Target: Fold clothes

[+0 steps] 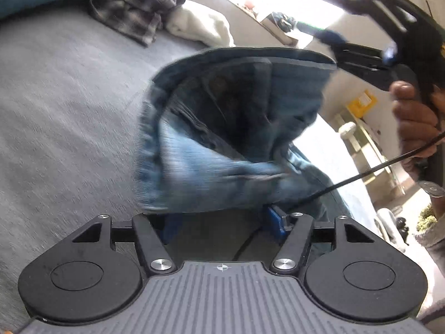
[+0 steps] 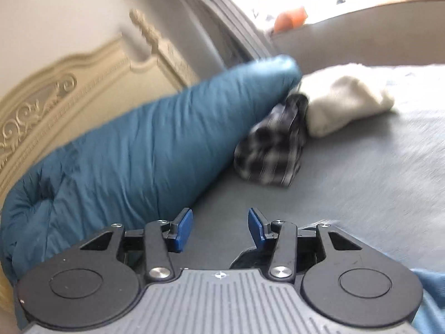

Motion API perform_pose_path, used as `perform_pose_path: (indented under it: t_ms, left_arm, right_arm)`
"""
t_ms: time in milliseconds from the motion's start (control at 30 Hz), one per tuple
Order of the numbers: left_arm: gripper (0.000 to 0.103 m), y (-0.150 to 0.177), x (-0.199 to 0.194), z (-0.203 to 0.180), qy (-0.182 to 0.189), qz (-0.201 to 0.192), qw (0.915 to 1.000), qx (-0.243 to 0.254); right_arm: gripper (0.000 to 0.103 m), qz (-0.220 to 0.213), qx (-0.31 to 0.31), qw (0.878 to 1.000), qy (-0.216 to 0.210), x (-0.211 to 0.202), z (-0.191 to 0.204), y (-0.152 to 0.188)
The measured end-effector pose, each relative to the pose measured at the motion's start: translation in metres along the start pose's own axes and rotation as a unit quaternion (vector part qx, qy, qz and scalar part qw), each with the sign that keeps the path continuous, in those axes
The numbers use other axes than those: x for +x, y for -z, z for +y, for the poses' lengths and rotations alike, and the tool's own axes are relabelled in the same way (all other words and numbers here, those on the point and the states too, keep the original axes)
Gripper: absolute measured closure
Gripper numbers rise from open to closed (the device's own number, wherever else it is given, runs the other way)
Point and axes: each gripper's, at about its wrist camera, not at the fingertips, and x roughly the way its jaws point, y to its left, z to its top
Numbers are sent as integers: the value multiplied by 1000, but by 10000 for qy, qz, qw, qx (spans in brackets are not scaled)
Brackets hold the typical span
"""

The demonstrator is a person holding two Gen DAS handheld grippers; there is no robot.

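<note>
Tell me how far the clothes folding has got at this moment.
Done: nothing looks finished; the plaid garment and white garment lie bunched by the teal duvet on the grey bed. In hand: blurred blue jeans hang at the left gripper; whether it grips them is unclear. The right gripper is open and empty. Left: all three.

Blurred jeans (image 1: 222, 139) hide left hand-held gripper (image 1: 225, 220) fingertips; grip unclear.

Blown-out daylight from the window (image 1: 319, 2) behind, motion-blurred jeans (image 1: 228, 139), fisheye bending at the edges.
</note>
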Motion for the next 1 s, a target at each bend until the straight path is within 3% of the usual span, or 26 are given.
perform_pose_path:
  t_ms: [67, 233, 400, 533, 600, 700, 800, 900, 967, 1000]
  left_arm:
    - [40, 2, 0, 2, 101, 103, 9998, -147]
    - [33, 9, -11, 5, 433, 234, 9982, -350]
    - [31, 8, -11, 11, 95, 365, 9983, -445]
    - [31, 6, 0, 15, -181, 264, 9955, -888]
    - [32, 6, 4, 12, -271, 183, 9948, -961]
    - [32, 4, 11, 7, -411, 74, 9949, -920]
    - [32, 1, 16, 3, -553, -43, 9947, -860]
    - [34, -2, 20, -4, -672, -100, 9945, -800]
    - [35, 7, 10, 9, -705, -112, 9946, -750]
    - [36, 12, 6, 16, -723, -108, 9948, -716]
  right_arm:
    - [51, -202, 100, 9996, 139, -16, -6, -3]
    - [45, -148, 428, 9969, 644, -47, -35, 20]
    - [44, 36, 586, 9921, 1109, -71, -62, 51]
    - [42, 210, 133, 9899, 1398, -76, -60, 71]
    - [36, 368, -553, 9857, 1546, -72, -45, 83]
    - [28, 637, -2000, 9607, 1815, -62, -20, 108]
    - [24, 958, -3264, 9169, 2089, -52, -5, 138]
    - [24, 1254, -3958, 8726, 2572, -43, -9, 163]
    - [29, 1457, -3994, 8621, 2758, -40, -18, 171]
    - [48, 1508, -3937, 8583, 2925, -38, -24, 172]
